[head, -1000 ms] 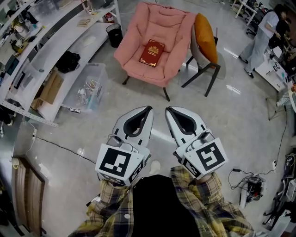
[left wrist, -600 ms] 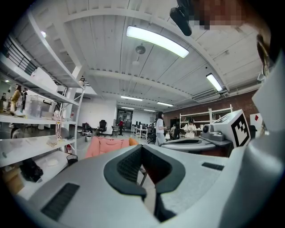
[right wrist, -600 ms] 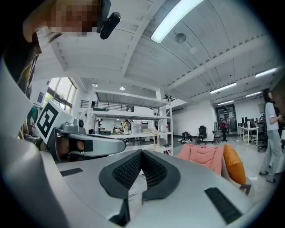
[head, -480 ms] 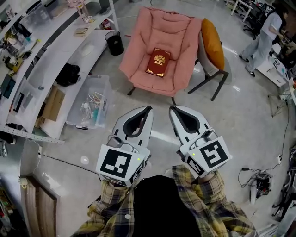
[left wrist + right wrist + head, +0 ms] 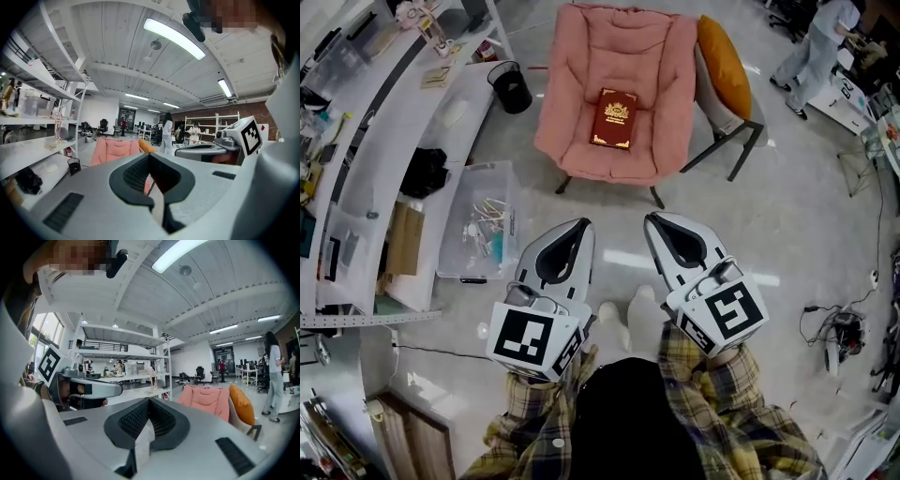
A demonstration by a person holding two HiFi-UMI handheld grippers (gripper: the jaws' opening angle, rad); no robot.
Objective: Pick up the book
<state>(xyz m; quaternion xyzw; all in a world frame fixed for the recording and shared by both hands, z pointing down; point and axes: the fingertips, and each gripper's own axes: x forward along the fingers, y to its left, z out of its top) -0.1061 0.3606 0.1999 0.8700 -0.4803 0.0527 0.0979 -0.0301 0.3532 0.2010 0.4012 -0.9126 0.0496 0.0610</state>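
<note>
Book: a red book [image 5: 613, 118] with gold print is seen lying flat on the seat of the pink armchair [image 5: 572, 112], with bare cushion showing past all four of its edges.
Armchair surroundings: an orange cushion [image 5: 727, 66] is propped on the chair just beside it; a black bin [image 5: 510, 86] is set near its other side.
Open floor: bare grey floor [image 5: 609, 211] is left between the armchair's front edge and both grippers.
Side limits: a clear plastic box [image 5: 483, 220] and white shelving [image 5: 384, 141] are found along the left.
Left gripper [image 5: 579, 225]: fingers are closed together, nothing held.
Right gripper [image 5: 652, 219]: fingers are closed together, nothing held, well apart from the book.
</note>
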